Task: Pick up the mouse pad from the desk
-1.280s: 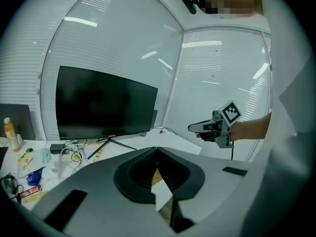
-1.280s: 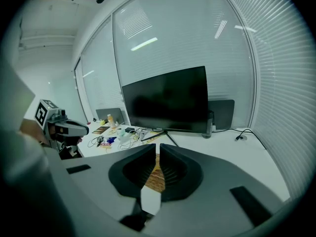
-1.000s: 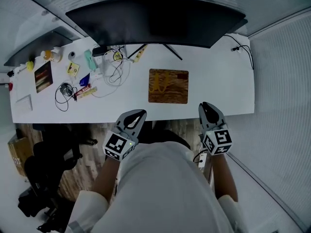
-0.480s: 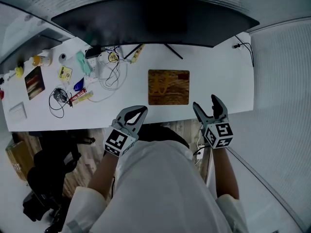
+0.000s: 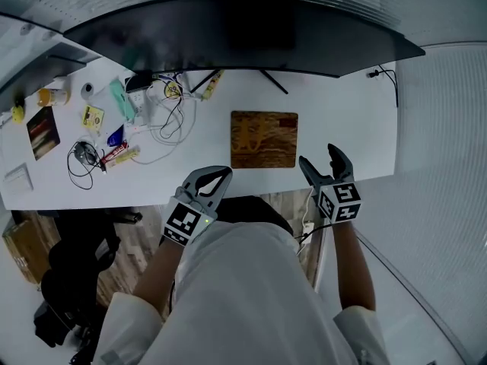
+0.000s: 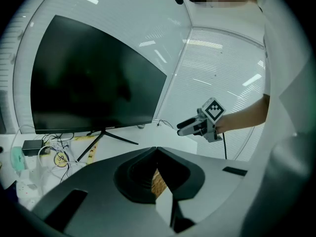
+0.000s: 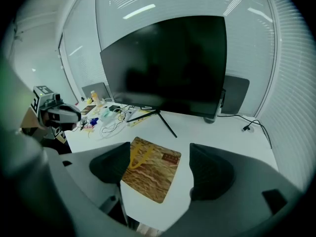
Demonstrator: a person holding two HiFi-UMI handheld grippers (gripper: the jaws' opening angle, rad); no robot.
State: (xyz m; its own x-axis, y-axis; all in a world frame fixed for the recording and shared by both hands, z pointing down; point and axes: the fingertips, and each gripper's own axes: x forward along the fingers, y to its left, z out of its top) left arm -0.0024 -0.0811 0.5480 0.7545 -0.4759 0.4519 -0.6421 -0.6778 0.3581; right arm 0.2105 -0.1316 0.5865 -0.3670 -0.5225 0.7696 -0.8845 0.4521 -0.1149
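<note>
The mouse pad, a brown rectangle with a wavy yellow pattern, lies flat on the white desk in front of the monitor stand. My right gripper hovers at the desk's near edge, just right of the pad. Its jaws have just been opening and now stand wide with nothing between them. In the right gripper view the pad shows on the desk beyond the open jaws. My left gripper is shut and empty, at the near edge left of the pad. A sliver of the pad shows past its jaws.
A wide curved monitor spans the back of the desk. Tangled cables, a bottle, packets and other small items crowd the left half. A black cable runs at the back right corner. An office chair stands on the floor at the left.
The right gripper's jaws went from shut to wide open, and it moved forward to the desk's near edge. The left gripper stays shut.
</note>
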